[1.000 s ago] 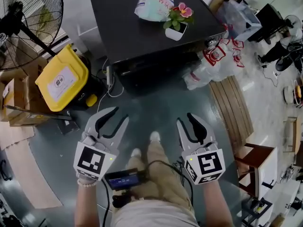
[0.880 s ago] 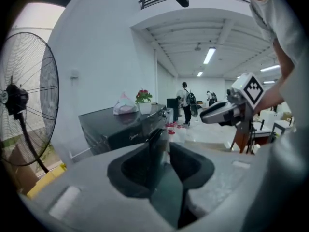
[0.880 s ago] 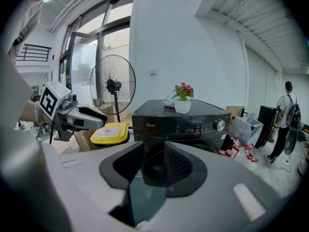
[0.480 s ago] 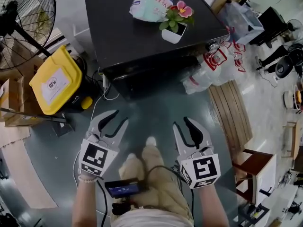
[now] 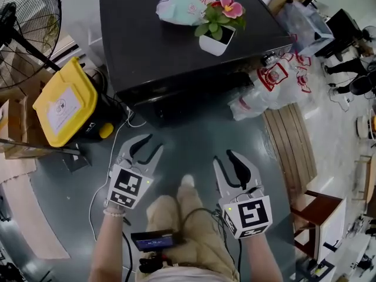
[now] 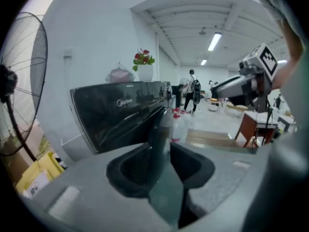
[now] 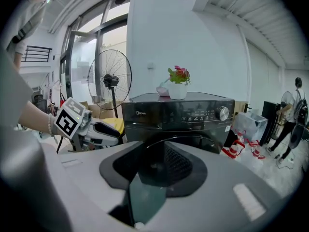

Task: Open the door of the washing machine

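So we are at the approach: the washing machine (image 5: 176, 51) stands ahead of us, its dark top carrying a flower pot (image 5: 217, 37) and a bag (image 5: 185, 2). Its round door (image 7: 201, 142) sits shut in the front panel below the control strip, as the right gripper view shows. Both tools hang over the floor, well apart from the machine. Our left gripper (image 5: 147, 145) has just been opening its jaws, which stand wide with nothing between them. Our right gripper (image 5: 226, 157) has its jaws parted too, and they are just as empty. Nothing touches the door yet, so we judge the task barely begun. Next, we reckon, one gripper must come in low to the door's rim, find the handle or recess, close on it and pull outward along the hinge's arc. Which side the handle sits on we cannot make out. The plastic bottles (image 5: 276, 78) beside the machine want minding on the swing
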A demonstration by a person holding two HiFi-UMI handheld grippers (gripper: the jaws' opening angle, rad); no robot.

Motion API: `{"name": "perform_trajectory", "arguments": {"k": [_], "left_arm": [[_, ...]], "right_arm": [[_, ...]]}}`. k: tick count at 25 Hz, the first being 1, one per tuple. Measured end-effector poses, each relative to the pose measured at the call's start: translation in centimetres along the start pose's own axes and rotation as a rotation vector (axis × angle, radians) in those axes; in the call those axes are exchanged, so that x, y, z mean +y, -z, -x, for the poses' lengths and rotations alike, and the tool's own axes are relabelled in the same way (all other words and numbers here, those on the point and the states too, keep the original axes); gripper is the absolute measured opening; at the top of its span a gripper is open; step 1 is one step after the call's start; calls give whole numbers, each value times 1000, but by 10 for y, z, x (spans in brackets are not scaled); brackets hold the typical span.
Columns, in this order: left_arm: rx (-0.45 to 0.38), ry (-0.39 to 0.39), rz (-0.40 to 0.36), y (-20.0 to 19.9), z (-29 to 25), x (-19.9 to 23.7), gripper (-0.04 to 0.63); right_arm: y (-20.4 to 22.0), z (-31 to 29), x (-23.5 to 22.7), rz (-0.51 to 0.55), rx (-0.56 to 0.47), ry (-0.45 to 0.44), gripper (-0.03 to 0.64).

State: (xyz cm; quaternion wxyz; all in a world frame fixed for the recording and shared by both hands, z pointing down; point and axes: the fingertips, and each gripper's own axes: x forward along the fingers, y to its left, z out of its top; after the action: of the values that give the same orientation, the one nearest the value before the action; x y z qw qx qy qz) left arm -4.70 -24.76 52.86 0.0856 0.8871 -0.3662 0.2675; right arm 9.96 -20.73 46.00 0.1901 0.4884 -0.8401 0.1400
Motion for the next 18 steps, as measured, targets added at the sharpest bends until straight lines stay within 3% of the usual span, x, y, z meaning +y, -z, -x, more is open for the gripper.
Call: {"name": "perform_trajectory", "arguments": {"k": [6,18], "left_arm": [[46,4,34,32,-42,5,132],[174,21,-24,80,-118,27,145]], "right_arm": [[16,-15,-14,-6,11,-12,115],[41,-33,-39,-20,43,-4,115]]}}
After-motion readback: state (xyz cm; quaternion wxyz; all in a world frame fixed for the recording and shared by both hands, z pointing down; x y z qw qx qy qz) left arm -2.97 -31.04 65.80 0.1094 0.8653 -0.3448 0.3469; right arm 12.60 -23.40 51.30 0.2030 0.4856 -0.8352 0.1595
